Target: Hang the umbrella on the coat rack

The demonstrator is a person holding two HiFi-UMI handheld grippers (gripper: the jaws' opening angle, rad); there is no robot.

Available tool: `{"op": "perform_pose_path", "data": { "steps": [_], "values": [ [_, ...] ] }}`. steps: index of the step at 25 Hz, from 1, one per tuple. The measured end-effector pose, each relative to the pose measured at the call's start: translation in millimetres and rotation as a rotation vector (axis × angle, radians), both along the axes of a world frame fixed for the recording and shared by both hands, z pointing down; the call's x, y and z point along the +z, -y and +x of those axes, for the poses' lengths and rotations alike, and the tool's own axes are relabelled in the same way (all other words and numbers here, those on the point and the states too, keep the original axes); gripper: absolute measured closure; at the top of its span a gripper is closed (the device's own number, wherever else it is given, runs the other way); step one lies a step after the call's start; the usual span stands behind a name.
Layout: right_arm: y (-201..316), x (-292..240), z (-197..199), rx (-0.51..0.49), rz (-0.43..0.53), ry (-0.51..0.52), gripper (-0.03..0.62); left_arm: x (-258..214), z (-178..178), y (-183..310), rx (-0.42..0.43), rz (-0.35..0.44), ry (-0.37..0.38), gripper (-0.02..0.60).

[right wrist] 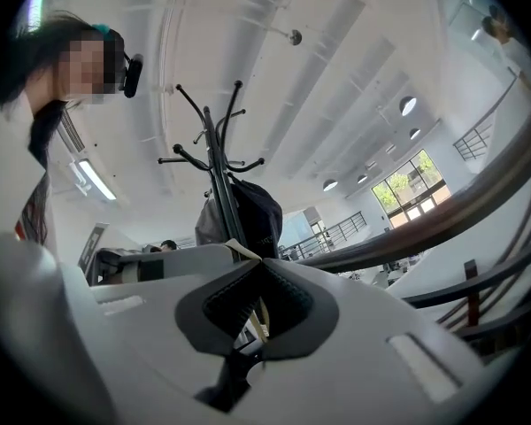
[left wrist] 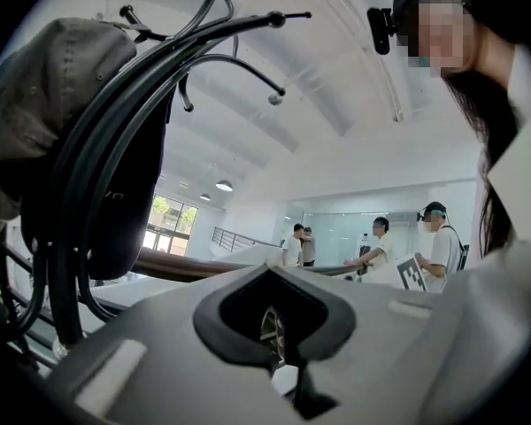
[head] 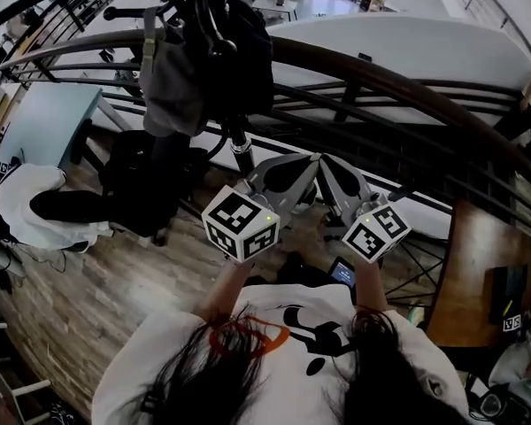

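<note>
Print (left wrist: pixel 115 195) on black bag (left wrist: pixel 128 140) on coat rack (right wrist: pixel 215 162), illegible.

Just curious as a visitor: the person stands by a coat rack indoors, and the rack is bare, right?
Not bare: a grey cap and a black bag hang on the coat rack, as the left gripper view shows. The rest is right.
</note>
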State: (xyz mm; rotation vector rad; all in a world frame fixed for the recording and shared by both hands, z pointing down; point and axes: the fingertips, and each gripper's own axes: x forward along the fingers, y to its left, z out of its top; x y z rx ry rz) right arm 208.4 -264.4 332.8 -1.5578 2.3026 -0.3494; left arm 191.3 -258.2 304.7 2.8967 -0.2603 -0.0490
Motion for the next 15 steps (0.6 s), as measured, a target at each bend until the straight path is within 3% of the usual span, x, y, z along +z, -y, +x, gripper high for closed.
{"op": "perform_pose_path", "data": {
  "steps": [8,15],
  "values": [
    [36.1,7.9,25.7,-0.030,-0.012,0.023,0.569,9.3,23.1,31.4,-0.043,-0.004,0.036,0.581],
    [58.6,29.0,25.8,-0.088,-0.056,0.027,0.569,32.5,23.6,50.9,-0.127,-0.062,0.073,0.581]
  ]
}}
